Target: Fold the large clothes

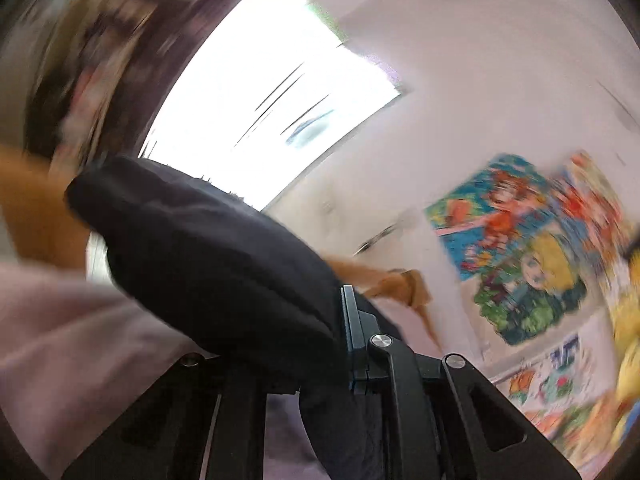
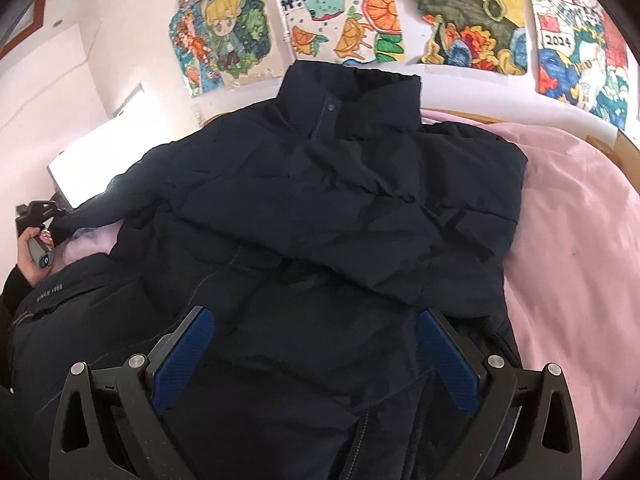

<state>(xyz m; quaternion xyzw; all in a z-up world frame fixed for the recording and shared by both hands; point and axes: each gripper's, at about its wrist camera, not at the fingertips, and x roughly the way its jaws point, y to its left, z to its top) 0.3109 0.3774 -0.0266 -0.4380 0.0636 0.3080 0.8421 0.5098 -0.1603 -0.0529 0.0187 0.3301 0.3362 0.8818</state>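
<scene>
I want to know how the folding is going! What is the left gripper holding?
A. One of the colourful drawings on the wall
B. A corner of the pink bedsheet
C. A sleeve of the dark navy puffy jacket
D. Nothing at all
C: in the left wrist view, the left gripper is clamped on the dark navy puffy jacket sleeve, which bulges out past its fingers.

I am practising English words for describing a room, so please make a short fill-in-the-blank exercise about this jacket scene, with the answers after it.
1. The dark puffer jacket lies on a ___ bedsheet.
2. The right claw hovers over the jacket with its jaws ___.
3. The left claw is shut on the jacket's ___.
4. The colourful drawings hang on the ___ behind the bed.

Answers: pink; open; sleeve; wall
</scene>
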